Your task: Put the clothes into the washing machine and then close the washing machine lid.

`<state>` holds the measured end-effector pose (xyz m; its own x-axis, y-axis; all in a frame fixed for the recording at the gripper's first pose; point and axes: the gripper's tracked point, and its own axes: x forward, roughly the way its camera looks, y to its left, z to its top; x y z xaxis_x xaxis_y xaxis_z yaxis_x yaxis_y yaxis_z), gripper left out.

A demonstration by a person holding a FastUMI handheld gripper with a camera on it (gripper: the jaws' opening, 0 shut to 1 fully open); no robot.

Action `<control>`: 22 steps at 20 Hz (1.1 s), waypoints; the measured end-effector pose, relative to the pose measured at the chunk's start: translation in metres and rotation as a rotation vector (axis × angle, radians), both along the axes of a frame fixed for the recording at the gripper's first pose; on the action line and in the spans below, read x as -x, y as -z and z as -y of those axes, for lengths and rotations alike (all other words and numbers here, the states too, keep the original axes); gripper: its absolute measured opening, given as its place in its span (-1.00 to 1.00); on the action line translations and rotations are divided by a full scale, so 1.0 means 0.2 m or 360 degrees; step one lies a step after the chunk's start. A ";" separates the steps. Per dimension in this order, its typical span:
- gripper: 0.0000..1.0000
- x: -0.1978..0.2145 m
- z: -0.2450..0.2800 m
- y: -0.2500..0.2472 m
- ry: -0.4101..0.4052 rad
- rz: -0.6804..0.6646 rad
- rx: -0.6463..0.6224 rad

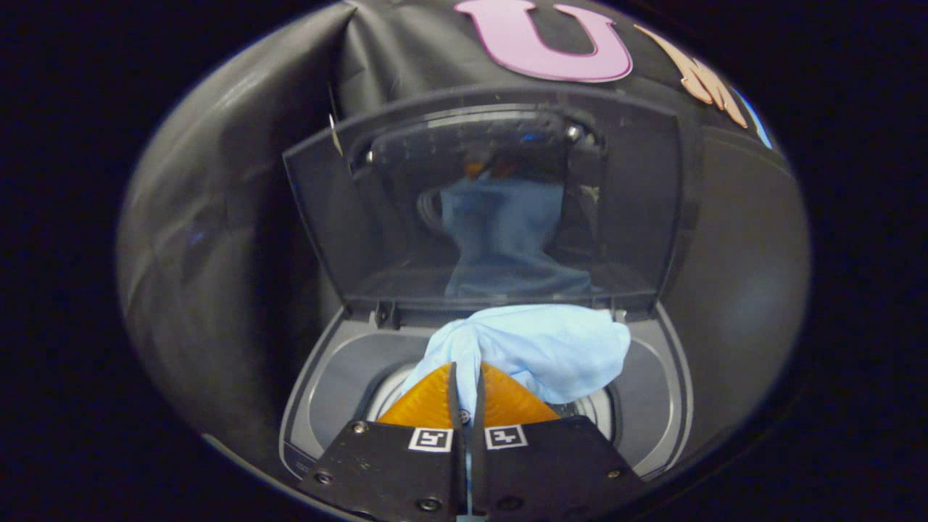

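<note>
Fingers (435, 402) nearly closed — a narrow slit between them, with a fold of the cloth (540, 348) pinched at the tips of the gripper (465, 377). Each finger has a ridged, wedge-shaped pad, and its mount carries a small square black-and-white marker; no writing can be read. The cloth is pale blue, soft and crumpled, bunching just beyond the fingertips and hanging over the round drum (598, 409) of the washer (663, 406). The washer's top is smooth grey plastic with rounded corners. Behind the cloth the lid (638, 217) stands open — dark, glossy, mirroring the blue fabric.
</note>
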<state>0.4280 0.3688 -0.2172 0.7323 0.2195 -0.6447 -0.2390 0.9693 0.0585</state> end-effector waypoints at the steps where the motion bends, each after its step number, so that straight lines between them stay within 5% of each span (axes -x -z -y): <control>1: -0.95 0.02 0.00 0.05 -0.0024 -0.0052 0.0030; 6: -0.94 0.05 -0.02 0.17 -0.0109 -0.0221 0.0007; 19: -0.85 0.07 -0.02 0.36 -0.0017 -0.0554 0.0006; 20: -0.72 0.06 -0.02 0.36 -0.0013 -0.0536 -0.0004; 22: -0.16 0.02 0.00 0.31 0.0013 -0.0448 -0.0009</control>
<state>0.4250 0.3693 -0.2787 0.5265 0.2185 -0.8216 -0.2045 0.9706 0.1271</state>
